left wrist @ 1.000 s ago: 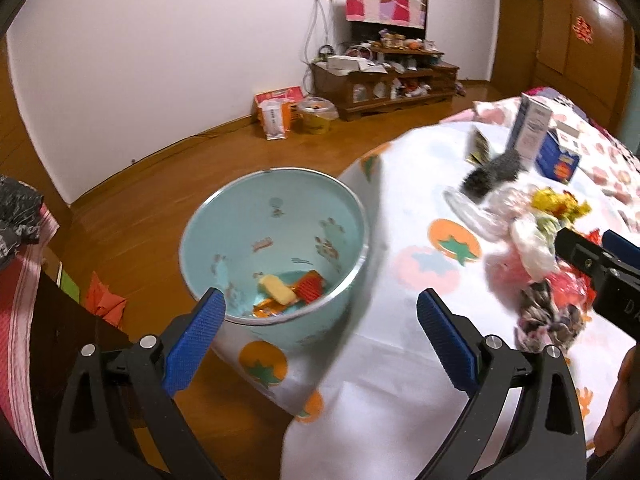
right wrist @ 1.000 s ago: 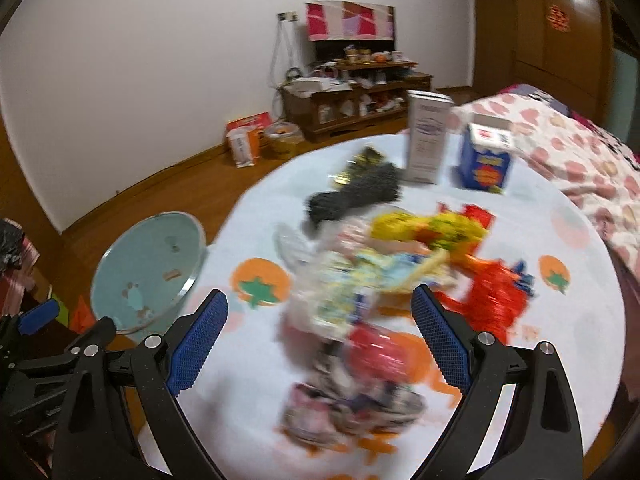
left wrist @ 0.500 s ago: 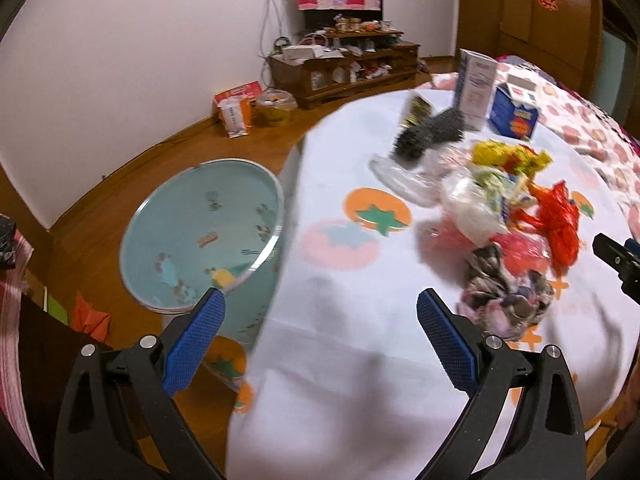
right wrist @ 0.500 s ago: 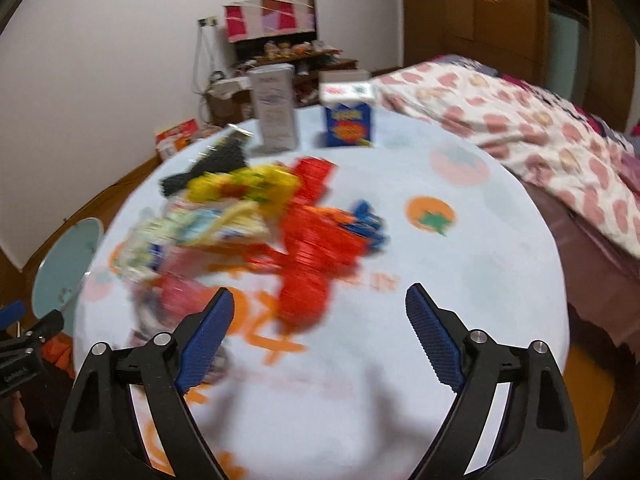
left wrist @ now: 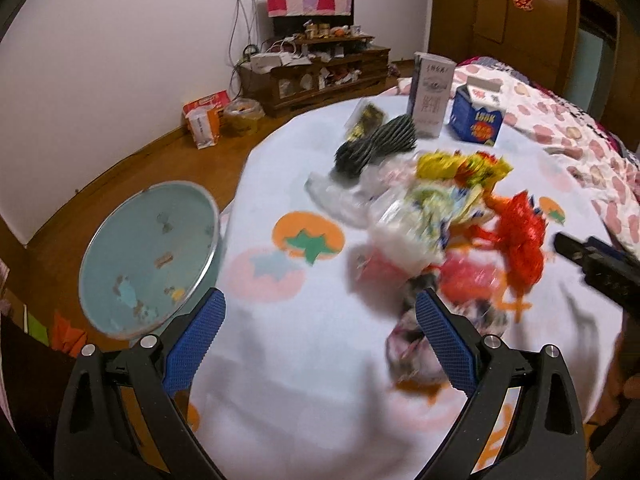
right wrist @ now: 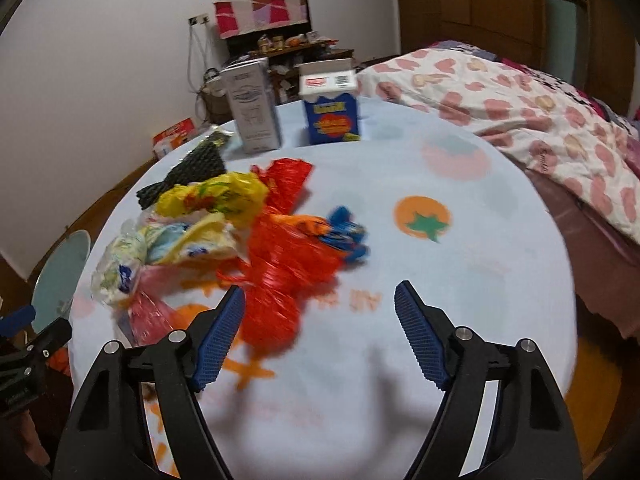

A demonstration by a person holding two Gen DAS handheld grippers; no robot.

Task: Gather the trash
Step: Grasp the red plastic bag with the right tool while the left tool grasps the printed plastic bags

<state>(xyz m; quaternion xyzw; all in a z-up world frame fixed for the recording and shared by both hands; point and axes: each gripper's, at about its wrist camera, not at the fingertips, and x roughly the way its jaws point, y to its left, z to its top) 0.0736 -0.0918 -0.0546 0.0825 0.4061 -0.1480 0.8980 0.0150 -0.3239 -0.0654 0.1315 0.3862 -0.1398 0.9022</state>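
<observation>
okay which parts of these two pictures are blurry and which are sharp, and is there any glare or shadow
Left wrist view: tongs sharp, trash pile smeared by motion blur, glare on the wooden door. Right wrist view: tongs crisp, red plastic bag streaked, the two upright cartons fairly clear, a soft shadow on the tablecloth between the fingers; fisheye bends both.

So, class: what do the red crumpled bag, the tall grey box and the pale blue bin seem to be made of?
Red crumpled bag: probably thin plastic film, glossy, crinkled into sharp folds.
Tall grey box: looks like printed cardboard, matte, with flat faces and crisp edges.
Pale blue bin: smooth with a shiny rim; plastic or enamelled metal, I cannot tell which.
</observation>
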